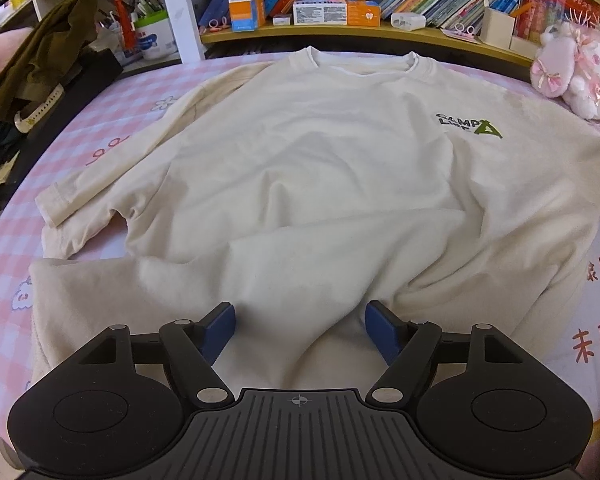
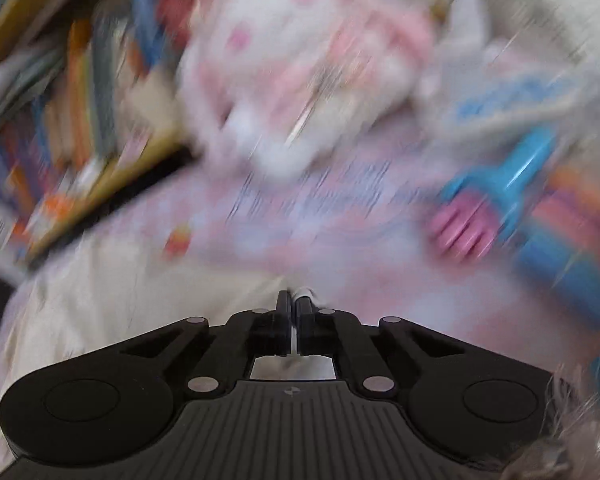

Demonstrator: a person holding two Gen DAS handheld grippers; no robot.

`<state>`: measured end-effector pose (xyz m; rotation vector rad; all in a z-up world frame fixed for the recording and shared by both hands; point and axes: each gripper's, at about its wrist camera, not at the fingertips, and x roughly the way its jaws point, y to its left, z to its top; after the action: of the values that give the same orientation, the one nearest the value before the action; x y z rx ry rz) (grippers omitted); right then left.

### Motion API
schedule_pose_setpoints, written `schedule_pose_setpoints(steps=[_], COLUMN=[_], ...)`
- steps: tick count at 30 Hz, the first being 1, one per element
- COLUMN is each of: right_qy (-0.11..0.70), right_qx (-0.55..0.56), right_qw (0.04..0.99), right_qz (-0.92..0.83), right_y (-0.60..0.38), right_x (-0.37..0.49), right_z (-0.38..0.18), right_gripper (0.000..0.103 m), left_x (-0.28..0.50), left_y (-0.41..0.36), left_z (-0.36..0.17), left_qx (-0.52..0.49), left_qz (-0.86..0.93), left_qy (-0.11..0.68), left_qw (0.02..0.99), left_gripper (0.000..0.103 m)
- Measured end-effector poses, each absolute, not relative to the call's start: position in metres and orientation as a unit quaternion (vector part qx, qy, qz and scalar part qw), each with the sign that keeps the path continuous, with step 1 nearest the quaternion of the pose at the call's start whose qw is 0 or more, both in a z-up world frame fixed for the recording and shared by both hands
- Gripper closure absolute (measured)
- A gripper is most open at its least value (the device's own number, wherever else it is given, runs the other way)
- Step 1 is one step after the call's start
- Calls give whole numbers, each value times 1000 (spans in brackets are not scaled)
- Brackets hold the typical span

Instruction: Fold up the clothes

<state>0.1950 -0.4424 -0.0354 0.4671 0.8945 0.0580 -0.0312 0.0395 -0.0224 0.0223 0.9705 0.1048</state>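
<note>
We are in a home bedroom: pink checked bedsheet (image 1: 100, 128), crowded bookshelf (image 1: 380, 32), pink plush toy (image 1: 572, 68).

Right gripper (image 2: 294, 300) closed beside cream garment (image 2: 120, 280)

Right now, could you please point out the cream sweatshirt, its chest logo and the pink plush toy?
cream sweatshirt (image 1: 320, 168): left wrist view, middle of the front panel.
chest logo (image 1: 470, 125): left wrist view, on the printed lettering.
pink plush toy (image 1: 568, 68): left wrist view, on its body.
</note>
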Motion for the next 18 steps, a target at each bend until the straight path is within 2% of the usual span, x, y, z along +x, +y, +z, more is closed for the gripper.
schedule_pose_setpoints(steps=[5, 7, 9, 13, 18], right_qy=[430, 425, 430, 455, 473], right_qx=[224, 244, 237, 190, 68], right_qw=[874, 871, 871, 866, 873], right_qz=[23, 22, 31, 77, 101], right_y=[-450, -454, -449, -423, -373], right_x=[198, 191, 180, 146, 115], right_z=[-47, -44, -38, -26, -29], right_gripper=[98, 84, 76, 77, 77], left_x=[-29, -30, -30, -30, -29], left_y=[41, 41, 41, 41, 41], left_z=[-22, -22, -22, -23, -21], left_qx=[11, 11, 10, 7, 9], left_qz=[48, 48, 49, 51, 47], left_qy=[470, 469, 468, 466, 470], left_qw=[882, 882, 882, 883, 881], left_gripper=[29, 29, 29, 29, 29])
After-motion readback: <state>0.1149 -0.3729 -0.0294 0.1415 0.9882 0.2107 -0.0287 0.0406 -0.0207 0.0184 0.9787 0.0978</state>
